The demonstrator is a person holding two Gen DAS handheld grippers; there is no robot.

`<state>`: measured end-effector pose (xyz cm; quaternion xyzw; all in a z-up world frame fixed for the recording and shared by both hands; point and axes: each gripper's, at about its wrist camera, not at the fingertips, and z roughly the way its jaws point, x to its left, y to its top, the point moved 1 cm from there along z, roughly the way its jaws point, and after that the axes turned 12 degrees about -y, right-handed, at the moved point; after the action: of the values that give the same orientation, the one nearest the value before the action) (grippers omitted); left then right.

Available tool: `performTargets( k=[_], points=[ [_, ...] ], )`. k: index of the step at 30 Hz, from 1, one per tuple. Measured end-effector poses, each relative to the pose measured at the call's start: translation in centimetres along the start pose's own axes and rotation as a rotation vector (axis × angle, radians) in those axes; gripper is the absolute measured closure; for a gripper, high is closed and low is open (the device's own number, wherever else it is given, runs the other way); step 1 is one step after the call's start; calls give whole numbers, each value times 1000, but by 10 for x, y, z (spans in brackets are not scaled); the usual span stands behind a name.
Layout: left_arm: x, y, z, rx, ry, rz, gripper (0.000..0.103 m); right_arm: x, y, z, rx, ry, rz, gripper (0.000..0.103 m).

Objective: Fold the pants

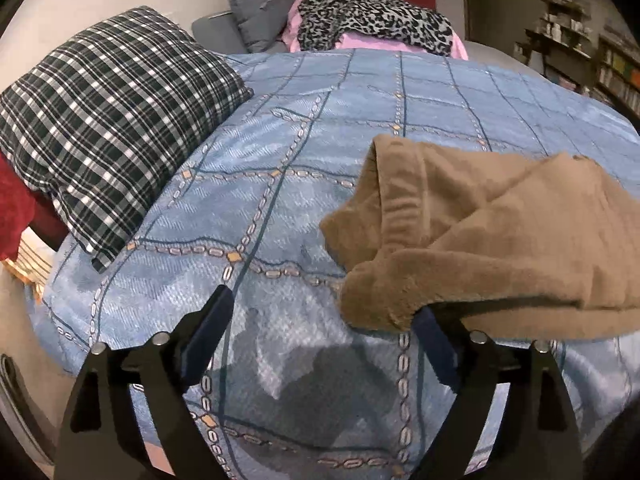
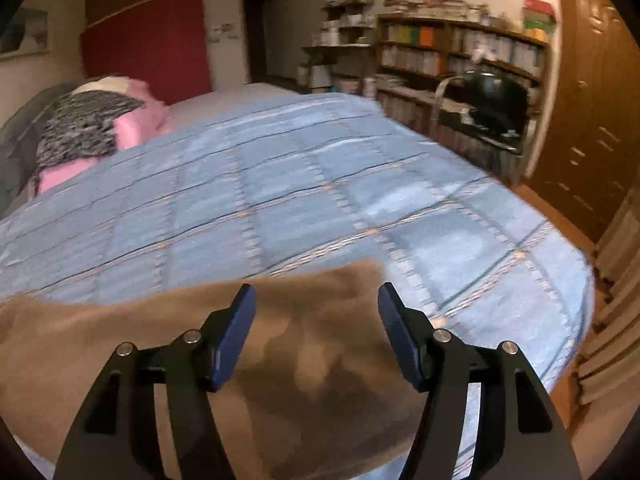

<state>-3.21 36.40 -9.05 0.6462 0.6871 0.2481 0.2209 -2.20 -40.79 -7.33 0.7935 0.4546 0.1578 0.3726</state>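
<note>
Well, pants [image 1: 500,240] bunched (both jaws apart)

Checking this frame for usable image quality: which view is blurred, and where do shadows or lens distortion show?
Left wrist view: sharp; the brown pants and plaid pillow look crisp, gripper shadows fall on the blue bedspread, and the fisheye bows the bed's edges. Right wrist view: motion-smeared throughout, bookshelf and bedspread pattern streaked, with dark patches on the pants between the open fingers.
</note>
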Motion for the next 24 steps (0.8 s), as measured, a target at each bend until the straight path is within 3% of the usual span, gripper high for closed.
performTargets(
  k=[5, 10, 14, 16, 21, 24],
  points=[
    [2, -10, 1, -6, -29, 15, 12, 76, -18, -30, 12, 199, -144, 40],
    [-1, -14, -7, -11, -56, 62, 12, 166, -47, -58, 87, 454, -288, 40],
    [-3, -24, -16, 5, -85, 118, 12, 221, -71, -76, 110, 553, -375, 40],
    [5, -27, -21, -14, -172, 40, 12, 244, -82, -85, 124, 595, -406, 40],
    [30, -23, -26, -106, -524, -332, 12, 280, -95, -100, 140, 641, -474, 40],
    [29, -16, -16, -102, -602, -432, 12, 290, -100, -105, 151, 666, -506, 40]
  ],
)
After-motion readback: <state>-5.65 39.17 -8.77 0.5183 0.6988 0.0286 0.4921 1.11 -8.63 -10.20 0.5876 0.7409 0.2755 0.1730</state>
